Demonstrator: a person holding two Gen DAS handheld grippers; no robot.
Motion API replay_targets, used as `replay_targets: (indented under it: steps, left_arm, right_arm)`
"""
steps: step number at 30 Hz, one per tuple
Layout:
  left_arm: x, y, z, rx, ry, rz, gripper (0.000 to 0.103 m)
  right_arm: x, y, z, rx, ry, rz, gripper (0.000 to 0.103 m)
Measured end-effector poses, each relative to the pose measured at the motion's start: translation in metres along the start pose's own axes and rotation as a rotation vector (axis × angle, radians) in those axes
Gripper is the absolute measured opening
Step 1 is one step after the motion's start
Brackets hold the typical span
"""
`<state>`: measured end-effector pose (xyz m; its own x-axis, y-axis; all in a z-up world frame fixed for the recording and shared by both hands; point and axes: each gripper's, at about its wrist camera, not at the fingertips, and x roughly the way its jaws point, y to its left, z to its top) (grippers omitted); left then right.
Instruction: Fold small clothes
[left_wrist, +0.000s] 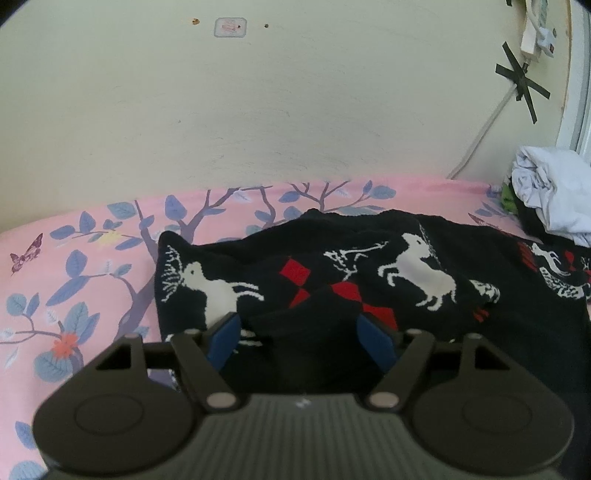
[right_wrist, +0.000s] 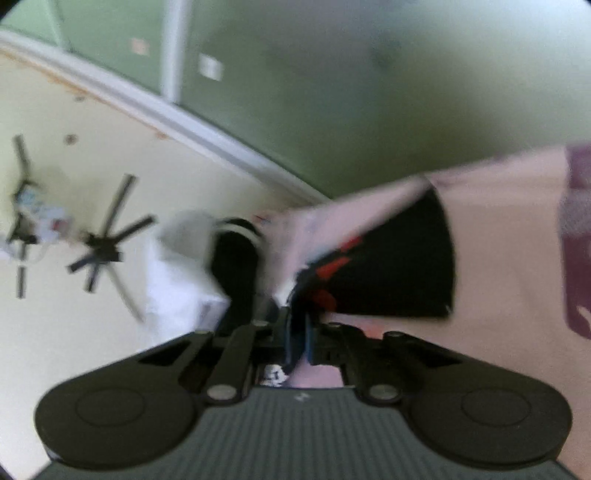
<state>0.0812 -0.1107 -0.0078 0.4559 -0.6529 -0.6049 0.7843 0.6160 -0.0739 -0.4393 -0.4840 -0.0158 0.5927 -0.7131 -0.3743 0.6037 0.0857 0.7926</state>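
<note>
A black knitted sweater (left_wrist: 369, 266) with white deer and red diamonds lies rumpled on a pink floral bedsheet (left_wrist: 74, 266). My left gripper (left_wrist: 299, 332) is open, its blue pads on either side of a raised black fold of the sweater. In the blurred right wrist view my right gripper (right_wrist: 297, 332) is shut on an edge of the sweater (right_wrist: 388, 269), which hangs out to the right over the pink sheet (right_wrist: 509, 266).
A pile of white and dark clothes (left_wrist: 550, 192) sits at the far right of the bed by the wall; it also shows in the right wrist view (right_wrist: 192, 266). A cream wall (left_wrist: 258, 110) with taped cables (left_wrist: 521, 81) runs behind the bed.
</note>
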Motion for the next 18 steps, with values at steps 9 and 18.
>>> replay_targets:
  steps: [9, 18]
  left_arm:
    - [-0.042, 0.035, 0.015, -0.271, -0.114, -0.276, 0.074]
    - [-0.05, 0.076, 0.013, -0.368, -0.176, -0.328, 0.085]
  right_arm:
    - [-0.007, 0.225, -0.05, -0.527, 0.077, 0.397, 0.0]
    - [0.04, 0.365, -0.24, -0.781, 0.651, 0.754, 0.028]
